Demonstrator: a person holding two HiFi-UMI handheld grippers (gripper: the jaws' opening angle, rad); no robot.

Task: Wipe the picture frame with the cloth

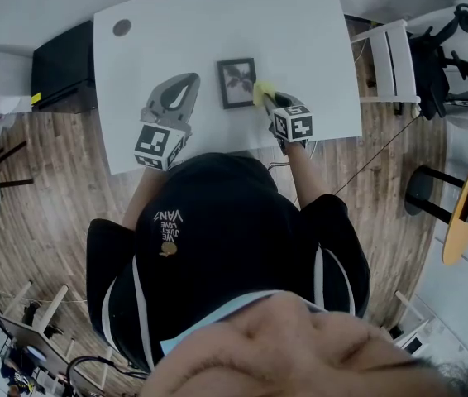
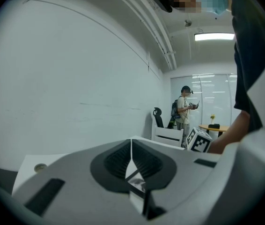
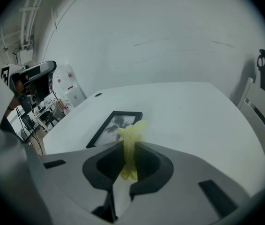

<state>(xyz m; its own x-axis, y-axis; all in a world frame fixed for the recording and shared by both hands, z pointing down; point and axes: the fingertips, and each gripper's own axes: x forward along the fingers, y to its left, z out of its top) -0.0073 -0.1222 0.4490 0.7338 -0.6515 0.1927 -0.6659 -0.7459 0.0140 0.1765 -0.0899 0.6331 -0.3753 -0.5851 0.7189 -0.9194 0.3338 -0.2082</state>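
Frame [image 1: 237, 82] lies flat on the white worktop [image 1: 300, 31], its dark border around a grey picture. Your right claw [image 1: 269, 100] is closed on the yellow cloth [image 1: 261, 92], which bunches out past the tips at the frame's right edge, toward its nearer corner. You cannot tell from here whether cloth touches frame. In your right gripper view the cloth [image 3: 130, 137] stands pinched between the jaws, just right of the frame [image 3: 109, 128]. Your left claw [image 1: 186, 85] sits left of the frame and apart from it. Your left gripper view shows that claw [image 2: 131, 146] pressed together with nothing in it. A white chair [image 1: 387, 56] stands well right of the frame, off the worktop.
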